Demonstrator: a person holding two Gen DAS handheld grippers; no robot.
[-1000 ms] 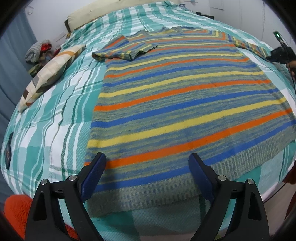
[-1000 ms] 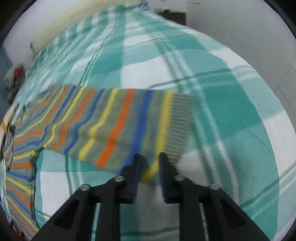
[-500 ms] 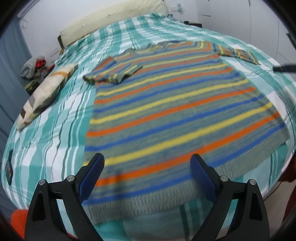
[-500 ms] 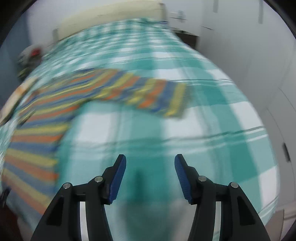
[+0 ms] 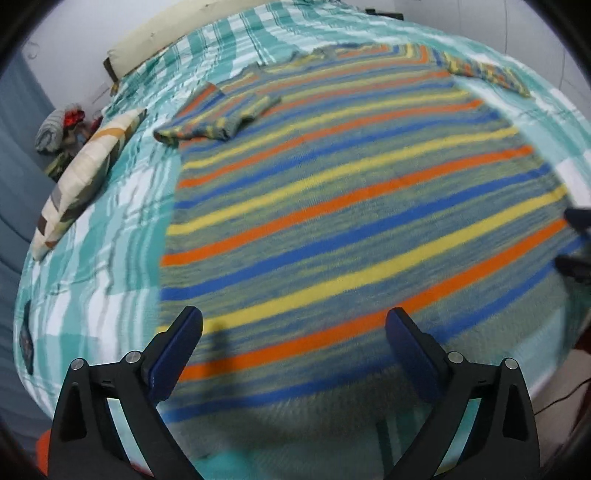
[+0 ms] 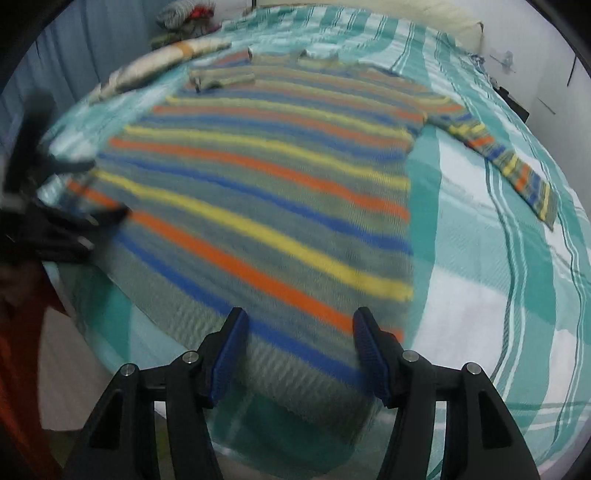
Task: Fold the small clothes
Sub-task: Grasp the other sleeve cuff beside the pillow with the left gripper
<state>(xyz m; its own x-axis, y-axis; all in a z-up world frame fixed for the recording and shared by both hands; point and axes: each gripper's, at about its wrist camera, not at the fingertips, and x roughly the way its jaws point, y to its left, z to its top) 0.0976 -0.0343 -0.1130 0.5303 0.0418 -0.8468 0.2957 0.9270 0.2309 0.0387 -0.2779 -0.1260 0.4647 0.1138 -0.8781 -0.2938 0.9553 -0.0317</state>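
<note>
Teal-and-white checked bedding point(image 5: 122, 236) covered a bed that filled both wrist views, with a cream headboard cushion point(image 5: 173, 33) at its far end and a patterned pillow point(image 5: 85, 166) lying along one side edge. Spread flat across the middle of the bed lay the striped sweater point(image 5: 332, 206), its ribbed hem at the near edge, its neckline toward the headboard. One sleeve point(image 5: 218, 118) was doubled back onto the sweater's shoulder, while the other sleeve point(image 6: 506, 162) stretched straight out toward the opposite side edge, probably laid out that way so it could be folded in cleanly.

The left gripper point(image 5: 293, 338) hung over the hem near one lower corner of the sweater, its jaws spread wide with nothing between them; the pads stood clear of the knit. The right gripper point(image 6: 299, 350) hovered over the hem near the other lower corner. Its jaws had just been opening and stood apart, empty, with fabric visible beneath but not pinched. Both tongs pointed steeply down at the hem, a stance that seemed suited to taking the two bottom corners together. Judging by the flat layout, the folding itself was barely begun: only one sleeve looked tucked.
</note>
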